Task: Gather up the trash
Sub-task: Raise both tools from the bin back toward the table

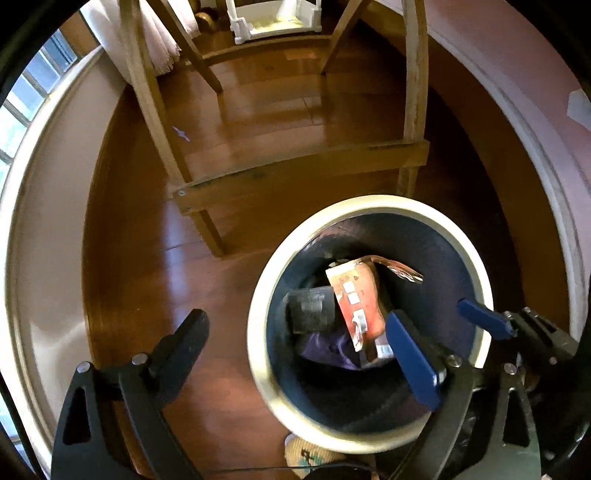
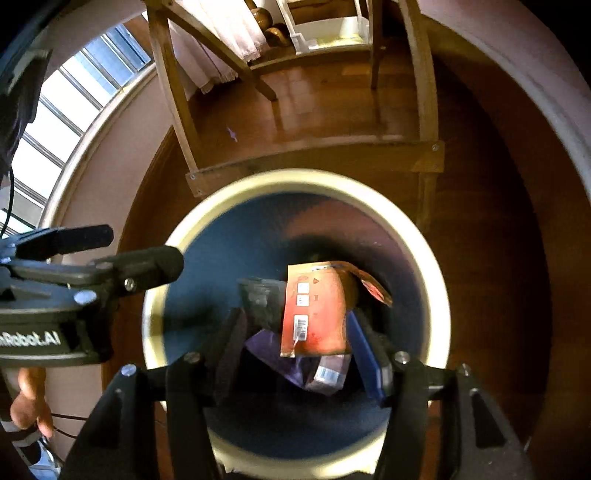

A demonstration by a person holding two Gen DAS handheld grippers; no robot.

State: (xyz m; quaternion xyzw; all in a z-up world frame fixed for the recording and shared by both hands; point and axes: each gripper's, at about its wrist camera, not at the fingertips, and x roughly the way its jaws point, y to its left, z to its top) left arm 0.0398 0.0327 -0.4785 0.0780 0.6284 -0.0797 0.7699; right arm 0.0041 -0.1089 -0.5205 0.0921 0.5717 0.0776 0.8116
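Note:
A round bin with a cream rim [image 1: 258, 291] [image 2: 162, 258] and dark inside stands on the wooden floor. In it lie an orange wrapper [image 1: 356, 299] [image 2: 314, 310], a black packet [image 1: 310, 308] [image 2: 258, 299] and a purple wrapper [image 1: 328, 349] [image 2: 295, 365]. My left gripper [image 1: 299, 350] is open and empty, spread over the bin's left side. My right gripper [image 2: 299, 350] is open above the bin's mouth, the orange wrapper loose between its fingers' line of sight. The right gripper's blue fingers [image 1: 413, 358] show in the left wrist view, and the left gripper [image 2: 122, 254] shows in the right wrist view.
A wooden chair frame [image 1: 295, 162] [image 2: 314, 158] stands just beyond the bin. A white baseboard and pink wall [image 1: 48, 221] curve round left and right. A white stand [image 1: 273, 22] sits far back. A small scrap [image 1: 181, 133] lies on the floor.

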